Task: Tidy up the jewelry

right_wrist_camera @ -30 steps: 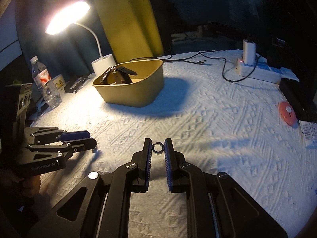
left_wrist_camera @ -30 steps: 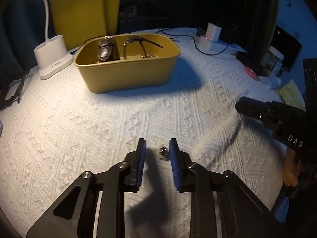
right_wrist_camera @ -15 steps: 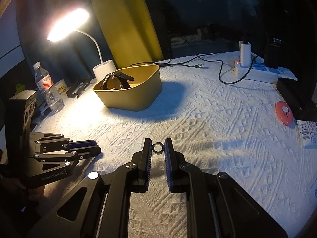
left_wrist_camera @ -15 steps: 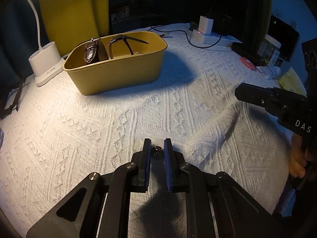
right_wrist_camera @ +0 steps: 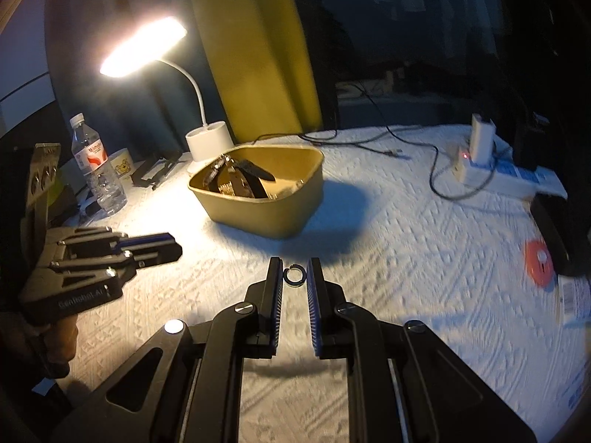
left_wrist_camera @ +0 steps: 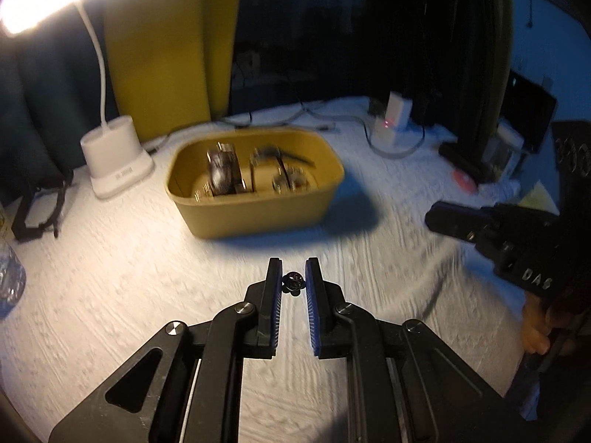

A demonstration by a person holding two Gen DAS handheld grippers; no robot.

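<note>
My left gripper (left_wrist_camera: 293, 280) is shut on a small dark ornate ring (left_wrist_camera: 293, 282) and holds it above the white cloth, in front of the yellow box (left_wrist_camera: 258, 217). My right gripper (right_wrist_camera: 294, 277) is shut on a plain dark ring (right_wrist_camera: 294, 276), also lifted above the cloth. The yellow box (right_wrist_camera: 280, 217) holds watches and straps (left_wrist_camera: 221, 173). The left gripper also shows in the right wrist view (right_wrist_camera: 147, 247), and the right gripper in the left wrist view (left_wrist_camera: 443, 221).
A lit white desk lamp (right_wrist_camera: 208, 140) stands behind the box. A water bottle (right_wrist_camera: 98, 170) and a mug (right_wrist_camera: 120, 160) stand at the far left. A power strip with a charger and cables (right_wrist_camera: 480, 155), a dark case (right_wrist_camera: 561, 236) and an orange disc (right_wrist_camera: 541, 262) lie at the right.
Both grippers have risen and tilted up with their rings, moving toward the yellow box. The left gripper closed on its ring a second ago.
</note>
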